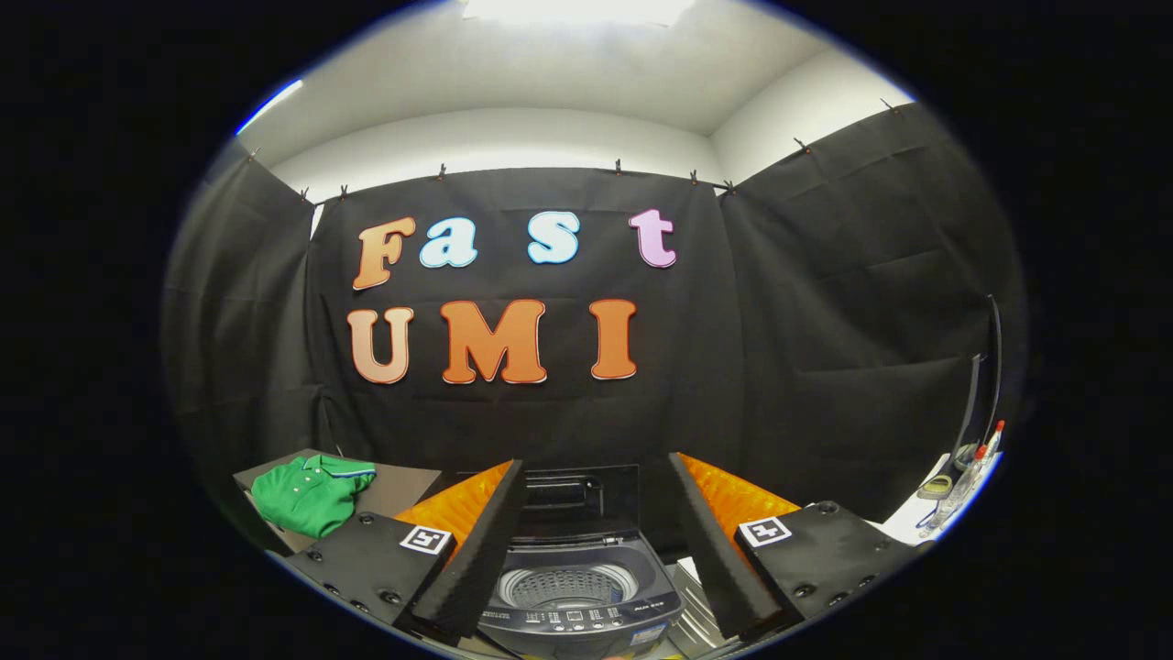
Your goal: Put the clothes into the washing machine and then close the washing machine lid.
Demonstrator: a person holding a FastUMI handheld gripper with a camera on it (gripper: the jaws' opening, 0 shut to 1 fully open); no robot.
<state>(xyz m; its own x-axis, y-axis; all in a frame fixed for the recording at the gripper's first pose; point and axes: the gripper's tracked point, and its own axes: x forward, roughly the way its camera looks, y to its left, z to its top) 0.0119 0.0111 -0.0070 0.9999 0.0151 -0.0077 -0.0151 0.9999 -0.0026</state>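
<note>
A small grey washing machine (579,596) stands below and between my two fingers, its lid (573,495) raised upright at the back and its ribbed drum (566,587) showing with nothing in it. A green polo shirt (310,493) lies crumpled on a brown surface (403,484), off to the left beyond the left finger. My gripper (596,477) is open, held well above the machine, with nothing between the fingers (476,541).
Black cloth walls close the booth behind and on both sides. To the right, past the right finger, a white table edge (916,522) carries bottles with red caps (971,472) and a small roll (935,488). A metal surface (692,623) lies beside the machine.
</note>
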